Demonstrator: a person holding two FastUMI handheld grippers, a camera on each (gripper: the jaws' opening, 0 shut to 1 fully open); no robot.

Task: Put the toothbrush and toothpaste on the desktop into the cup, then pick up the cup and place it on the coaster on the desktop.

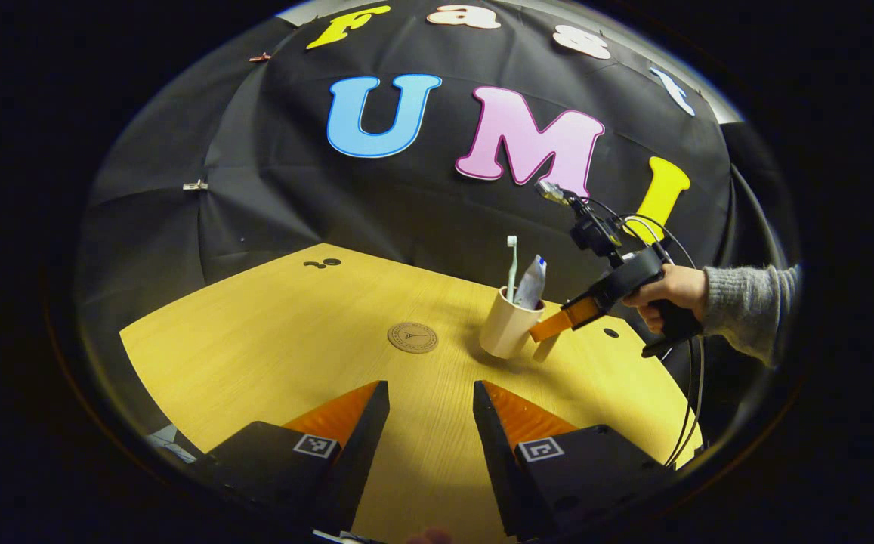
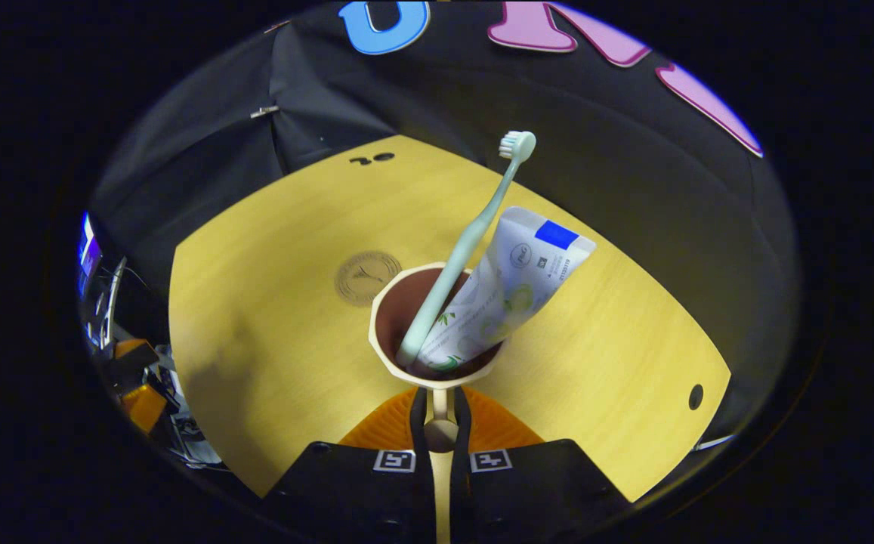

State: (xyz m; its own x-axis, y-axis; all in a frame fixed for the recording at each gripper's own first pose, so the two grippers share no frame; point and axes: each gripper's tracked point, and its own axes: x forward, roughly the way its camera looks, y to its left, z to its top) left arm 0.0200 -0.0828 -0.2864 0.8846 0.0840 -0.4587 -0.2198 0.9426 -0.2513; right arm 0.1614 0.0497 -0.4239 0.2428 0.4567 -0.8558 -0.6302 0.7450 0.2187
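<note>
While right gripper (image 2: 440, 412) pinches cup handle (image 2: 440, 423) between nearly closed fingers, cup (image 2: 406, 366) stands on desktop (image 2: 270, 332), toothbrush (image 2: 467, 242) and toothpaste (image 2: 508, 283) inside. Coaster (image 2: 367, 276) just beyond, apart. Left gripper (image 1: 430, 400) spread wide, holding nothing, over desktop.

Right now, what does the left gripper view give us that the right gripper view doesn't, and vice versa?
Left gripper view alone: the left tongs open over bare desk, and a side look at the right tongs with the hand and grey sleeve holding them.

Right gripper view alone: the right tongs shut on the cup's handle, a look down inside the cup, and the clutter past the desk edge.

Both: cup, toothbrush and toothpaste standing in it, the coaster apart from the cup, desk.
</note>
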